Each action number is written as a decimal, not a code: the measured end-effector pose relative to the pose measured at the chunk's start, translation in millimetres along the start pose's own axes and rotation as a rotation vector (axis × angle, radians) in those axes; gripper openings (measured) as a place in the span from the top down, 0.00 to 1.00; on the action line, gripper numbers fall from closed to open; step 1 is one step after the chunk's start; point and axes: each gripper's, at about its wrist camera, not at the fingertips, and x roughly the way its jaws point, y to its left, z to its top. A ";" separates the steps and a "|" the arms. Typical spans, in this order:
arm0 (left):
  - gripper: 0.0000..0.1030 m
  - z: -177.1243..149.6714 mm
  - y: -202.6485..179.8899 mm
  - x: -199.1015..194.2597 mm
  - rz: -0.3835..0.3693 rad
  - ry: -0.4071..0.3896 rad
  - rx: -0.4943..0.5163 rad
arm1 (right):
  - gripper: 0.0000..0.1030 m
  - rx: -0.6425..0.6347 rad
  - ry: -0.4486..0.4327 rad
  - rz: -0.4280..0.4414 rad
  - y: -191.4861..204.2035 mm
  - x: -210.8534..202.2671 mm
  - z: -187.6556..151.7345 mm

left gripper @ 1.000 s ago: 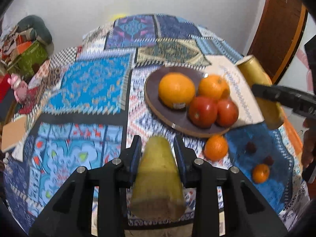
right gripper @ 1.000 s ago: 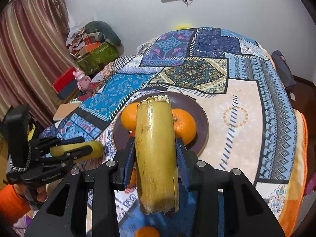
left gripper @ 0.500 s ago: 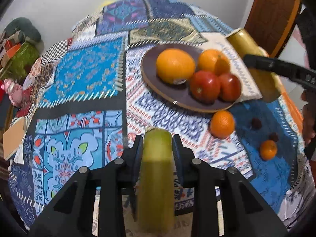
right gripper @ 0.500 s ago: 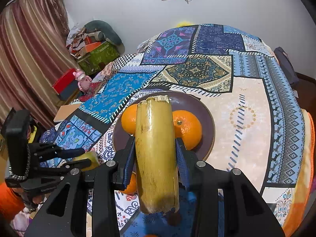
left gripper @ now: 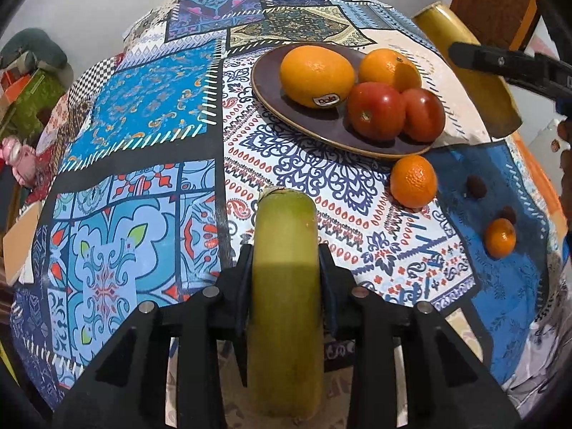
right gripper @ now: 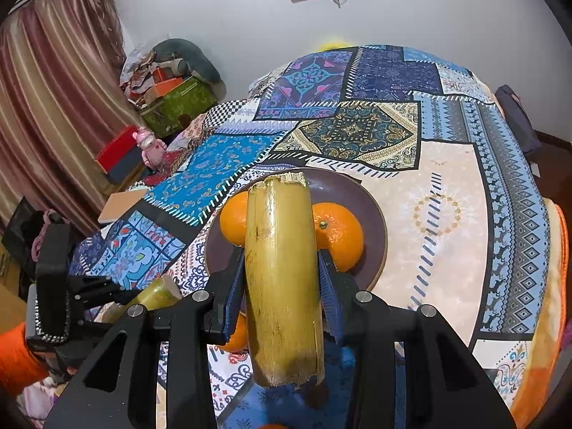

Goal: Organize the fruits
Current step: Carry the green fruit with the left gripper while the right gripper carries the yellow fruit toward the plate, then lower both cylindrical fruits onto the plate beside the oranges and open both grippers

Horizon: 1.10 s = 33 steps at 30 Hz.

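Patchwork cloth [left gripper: 150, 114]: blue, navy, white, cream panels; paisley, floral, geometric prints. Plate [left gripper: 271, 82]: dark brown-purple. Two large oranges [left gripper: 316, 73]: orange. Two tomatoes [left gripper: 375, 111]: glossy red. Loose mandarin [left gripper: 413, 180]: orange. Green stalk piece [left gripper: 286, 279]: pale yellow-green. Yellow stalk piece [right gripper: 282, 271]: mustard, brown-flecked. Curtain [right gripper: 46, 114]: maroon-beige stripes.

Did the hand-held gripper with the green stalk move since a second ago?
Yes. The left hand-held gripper with the green stalk dipped toward the patterned cloth; the brown plate now sits higher and looks larger in its view.
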 end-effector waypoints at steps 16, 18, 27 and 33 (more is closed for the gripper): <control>0.67 80.7 -7.7 -41.0 -0.057 -0.192 -0.042 | 0.65 0.026 -0.006 0.002 2.7 21.5 22.8; 0.67 90.9 -7.4 -40.6 -0.049 -0.202 -0.043 | 0.65 0.028 0.004 0.006 3.1 27.8 28.0; 0.67 128.4 -2.7 -38.1 -0.033 -0.251 -0.064 | 0.65 0.012 0.009 -0.029 5.9 43.5 43.9; 0.67 145.3 1.6 -26.3 -0.048 -0.248 -0.087 | 0.65 0.008 0.031 -0.053 4.9 57.2 49.5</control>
